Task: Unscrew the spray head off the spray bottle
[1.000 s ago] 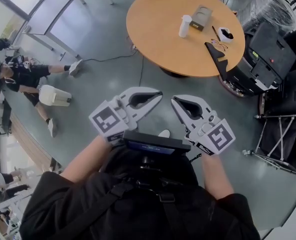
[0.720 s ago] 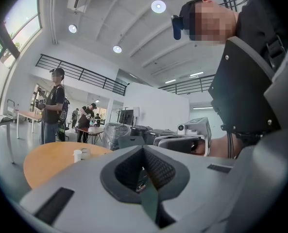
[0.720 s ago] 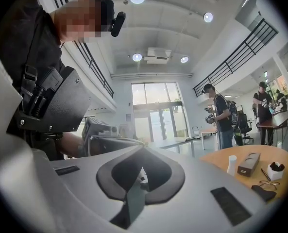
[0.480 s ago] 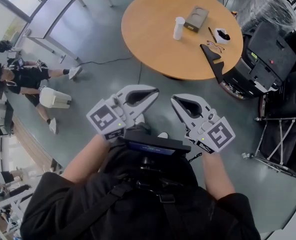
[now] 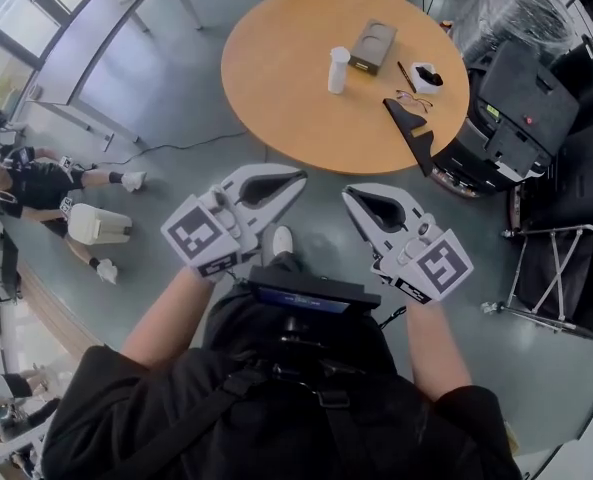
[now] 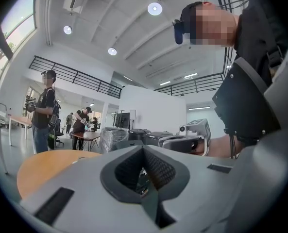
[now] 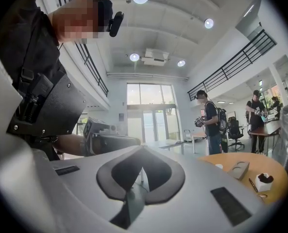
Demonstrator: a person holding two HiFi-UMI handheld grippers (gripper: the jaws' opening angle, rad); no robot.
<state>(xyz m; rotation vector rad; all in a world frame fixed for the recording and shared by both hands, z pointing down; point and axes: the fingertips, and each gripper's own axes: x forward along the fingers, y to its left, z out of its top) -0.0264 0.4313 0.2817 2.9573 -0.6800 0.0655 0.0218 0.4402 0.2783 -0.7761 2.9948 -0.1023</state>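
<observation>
Now spotting white spray bottle (image 5: 339, 70) upright on round wooden table (image 5: 276, 88), just beside tan box (image 5: 373, 47): small, plain, cylindrical. Holding left gripper (image 5: 299, 179) and right gripper (image 5: 347, 197) empty, jaws pressed together, well apart from it.

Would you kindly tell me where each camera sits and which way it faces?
Head view: on the person's head, facing steeply down at the floor and round table; shows chest, forearms, left gripper, right gripper.
Left gripper view: on the left gripper, along its shut jaws toward the right gripper; shows the person's chest.
Right gripper view: mirrored, toward the left gripper and chest.
Shared: all see the round table.
</observation>
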